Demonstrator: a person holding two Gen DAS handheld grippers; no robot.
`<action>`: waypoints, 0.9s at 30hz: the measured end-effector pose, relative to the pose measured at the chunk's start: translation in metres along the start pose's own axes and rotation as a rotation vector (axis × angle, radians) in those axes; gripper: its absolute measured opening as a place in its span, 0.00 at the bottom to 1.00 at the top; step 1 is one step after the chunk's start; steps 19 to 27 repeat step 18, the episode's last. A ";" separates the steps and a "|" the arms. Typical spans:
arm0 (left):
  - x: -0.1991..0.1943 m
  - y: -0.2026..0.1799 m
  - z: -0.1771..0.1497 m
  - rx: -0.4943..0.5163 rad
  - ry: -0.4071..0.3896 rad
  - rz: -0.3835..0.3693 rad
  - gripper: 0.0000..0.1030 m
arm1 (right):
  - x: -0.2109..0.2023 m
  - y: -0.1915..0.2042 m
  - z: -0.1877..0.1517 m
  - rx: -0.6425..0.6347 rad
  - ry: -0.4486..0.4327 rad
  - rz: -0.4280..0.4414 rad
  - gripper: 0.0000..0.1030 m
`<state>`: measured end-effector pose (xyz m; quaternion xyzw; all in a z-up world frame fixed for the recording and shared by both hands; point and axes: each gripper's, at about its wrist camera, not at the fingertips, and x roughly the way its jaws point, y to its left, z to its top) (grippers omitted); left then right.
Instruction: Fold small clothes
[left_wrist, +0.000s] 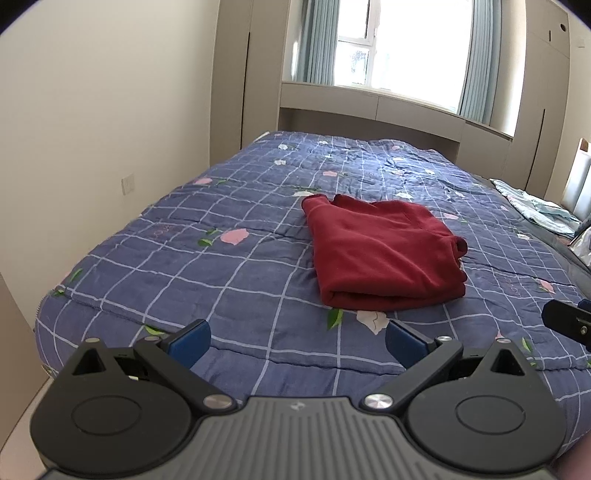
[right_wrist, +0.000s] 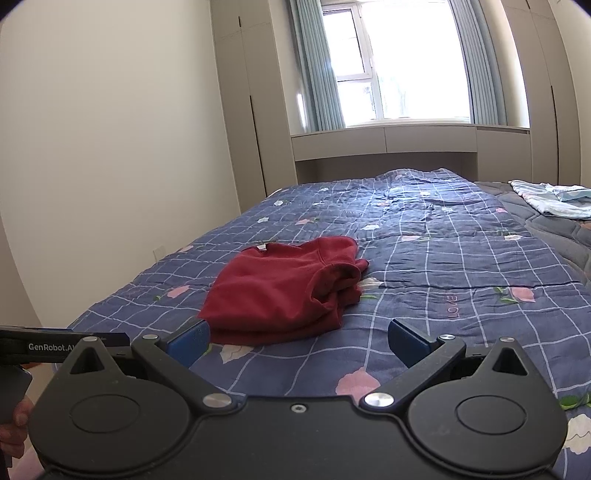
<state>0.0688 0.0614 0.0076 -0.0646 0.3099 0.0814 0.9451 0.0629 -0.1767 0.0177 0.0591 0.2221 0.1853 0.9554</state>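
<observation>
Jaws of our left gripper (left_wrist: 297, 341) and right gripper (right_wrist: 297, 341) gape empty, so we should only square the loose cuff on the folded red garment (left_wrist: 384, 251) ahead of them.

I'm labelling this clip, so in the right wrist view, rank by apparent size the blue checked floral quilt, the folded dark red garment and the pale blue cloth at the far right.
1. Blue checked floral quilt, largest.
2. Folded dark red garment.
3. Pale blue cloth, smallest as seen, but farther away and cut off by the frame edge, so its true size is unsure.

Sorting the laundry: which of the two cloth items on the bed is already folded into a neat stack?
The dark red fleece garment, mid-quilt by both open grippers; the pale blue-white cloth lies rumpled at the far right edge.
</observation>
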 end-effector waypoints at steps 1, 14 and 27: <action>0.001 0.000 0.001 -0.003 0.007 -0.003 1.00 | 0.001 0.000 0.000 -0.001 0.002 0.000 0.99; 0.015 0.001 0.004 0.009 0.037 0.017 1.00 | 0.015 -0.004 -0.003 0.001 0.035 -0.004 0.99; 0.020 0.001 0.003 0.011 0.049 0.017 1.00 | 0.020 -0.005 -0.004 0.003 0.047 -0.003 0.99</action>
